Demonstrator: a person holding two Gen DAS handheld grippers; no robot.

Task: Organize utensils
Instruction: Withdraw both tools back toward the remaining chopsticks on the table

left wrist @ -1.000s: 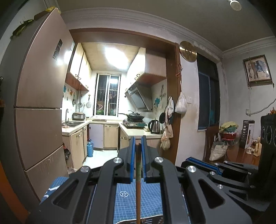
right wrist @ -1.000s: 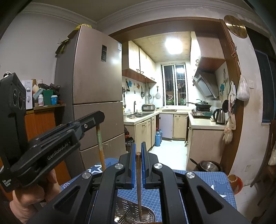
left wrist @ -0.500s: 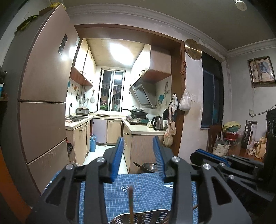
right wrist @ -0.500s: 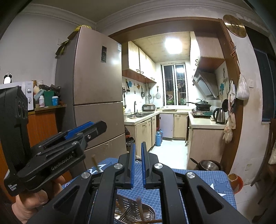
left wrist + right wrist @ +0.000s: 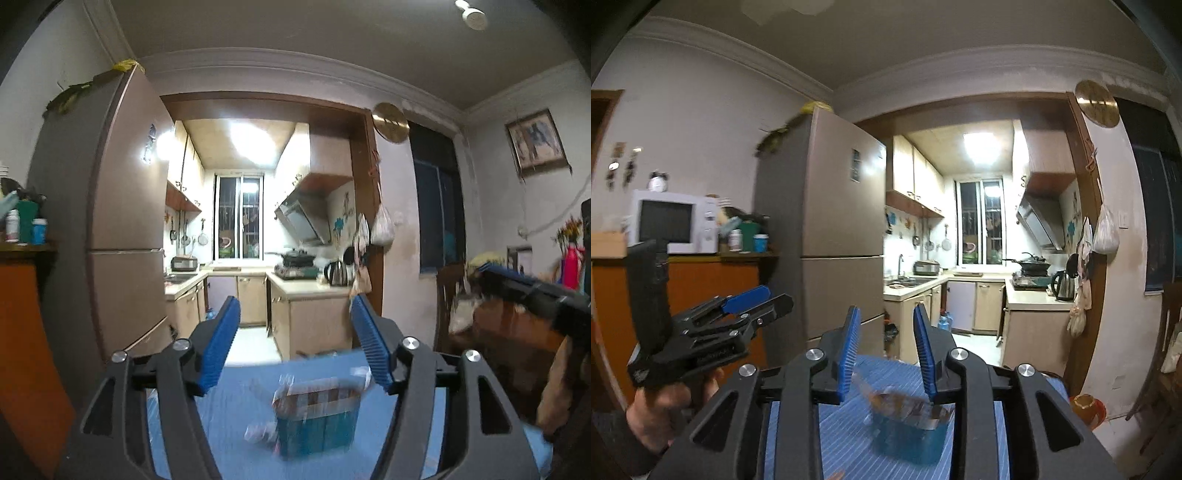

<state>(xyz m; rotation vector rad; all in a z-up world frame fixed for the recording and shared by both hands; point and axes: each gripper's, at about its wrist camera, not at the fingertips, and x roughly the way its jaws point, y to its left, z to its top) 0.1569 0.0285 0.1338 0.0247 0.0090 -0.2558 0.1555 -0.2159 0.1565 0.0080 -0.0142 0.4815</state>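
A blurred blue box [image 5: 317,424] with a pale, brownish band round its top stands on the blue table mat [image 5: 236,402]. What it holds cannot be made out. My left gripper [image 5: 295,332] hangs level in front of it, its jaws opening, with nothing between the blue pads [image 5: 221,343]. In the right wrist view the same box [image 5: 908,435] sits just beyond my right gripper [image 5: 886,347], whose jaws are opening narrowly and are empty. The left gripper [image 5: 772,299] shows there at the left, held by a hand [image 5: 661,417]. No utensil is in view.
A tall fridge [image 5: 827,236] and an orange cabinet [image 5: 713,280] with a microwave [image 5: 672,221] stand to the left. The kitchen doorway lies beyond the table's far edge [image 5: 894,360]. A wooden chair [image 5: 454,291] and clutter are at the right.
Both grippers let go of their wooden chopsticks into the metal holder, opened, and drew back across the table. The holder has left both views and the blue box has come in.
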